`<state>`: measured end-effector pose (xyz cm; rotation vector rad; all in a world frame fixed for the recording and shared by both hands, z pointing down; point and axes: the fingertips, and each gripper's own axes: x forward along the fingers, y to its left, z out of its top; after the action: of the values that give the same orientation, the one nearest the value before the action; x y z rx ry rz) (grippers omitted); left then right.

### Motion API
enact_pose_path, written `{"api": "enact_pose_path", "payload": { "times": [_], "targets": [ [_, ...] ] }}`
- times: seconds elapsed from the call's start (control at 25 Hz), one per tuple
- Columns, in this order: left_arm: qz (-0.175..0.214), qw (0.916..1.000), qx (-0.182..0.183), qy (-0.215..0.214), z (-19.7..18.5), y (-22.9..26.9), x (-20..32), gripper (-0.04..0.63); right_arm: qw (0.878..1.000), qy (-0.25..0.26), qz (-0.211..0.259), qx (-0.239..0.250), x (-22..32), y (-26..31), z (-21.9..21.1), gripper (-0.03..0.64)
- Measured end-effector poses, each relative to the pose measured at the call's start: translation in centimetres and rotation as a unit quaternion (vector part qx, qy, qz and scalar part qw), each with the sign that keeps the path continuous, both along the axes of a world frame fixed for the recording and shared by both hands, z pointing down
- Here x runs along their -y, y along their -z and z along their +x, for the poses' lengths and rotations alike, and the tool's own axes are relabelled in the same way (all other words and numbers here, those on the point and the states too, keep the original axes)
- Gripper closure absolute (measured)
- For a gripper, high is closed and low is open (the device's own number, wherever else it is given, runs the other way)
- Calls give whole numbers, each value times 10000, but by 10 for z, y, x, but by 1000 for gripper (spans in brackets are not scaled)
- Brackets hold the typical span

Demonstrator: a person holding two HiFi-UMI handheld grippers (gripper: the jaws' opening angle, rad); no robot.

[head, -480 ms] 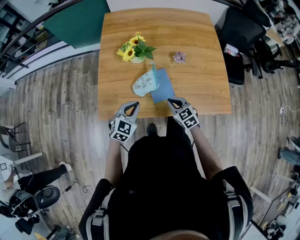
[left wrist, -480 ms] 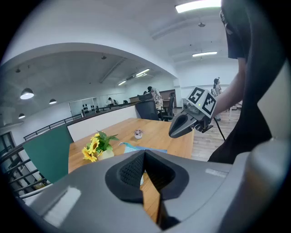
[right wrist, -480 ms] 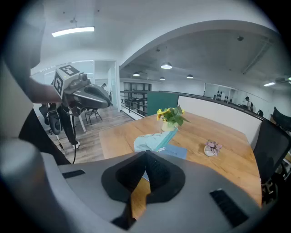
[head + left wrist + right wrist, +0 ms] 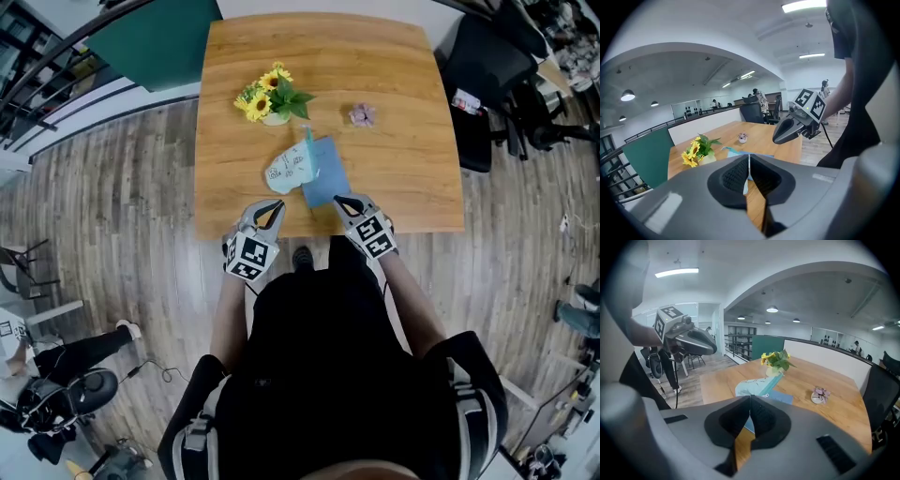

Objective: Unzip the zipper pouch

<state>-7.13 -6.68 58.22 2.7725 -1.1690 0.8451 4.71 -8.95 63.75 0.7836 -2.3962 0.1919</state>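
Head view: pale blue printed fabric zipper pouch (image 4: 289, 167) lies mid-frame on the light wooden tabletop (image 4: 403, 178), partly over a darker blue flat sheet (image 4: 330, 180). Left gripper (image 4: 277, 204) and right gripper (image 4: 339, 200) sit at the tabletop's near edge, just below the pouch.
Left gripper view: jaws pressed together, nothing between.
Right gripper view: jaws pressed together, empty; pouch at centre frame.
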Motion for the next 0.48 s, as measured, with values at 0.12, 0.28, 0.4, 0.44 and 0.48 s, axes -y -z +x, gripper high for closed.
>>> {"api": "enact_pose_path", "payload": {
  "times": [0.12,0.28,0.4,0.44,0.48],
  "targets": [
    [-68,10000,-42,57,3,-3,7,549,9998,42,133,148,8,-1,-2,584],
    [-190,9997,-75,110,7,-9,16,516,9998,70,1,161,17,-5,-1,520],
    [-285,9995,-30,137,9,-16,22,483,9998,119,-119,136,21,-10,0,468],
    [-317,9994,-15,143,10,-17,23,474,9998,119,-148,117,22,-13,1,453],
    [-343,9993,-3,151,12,-19,24,465,9997,115,-173,110,23,-15,3,439]
  ]
}}
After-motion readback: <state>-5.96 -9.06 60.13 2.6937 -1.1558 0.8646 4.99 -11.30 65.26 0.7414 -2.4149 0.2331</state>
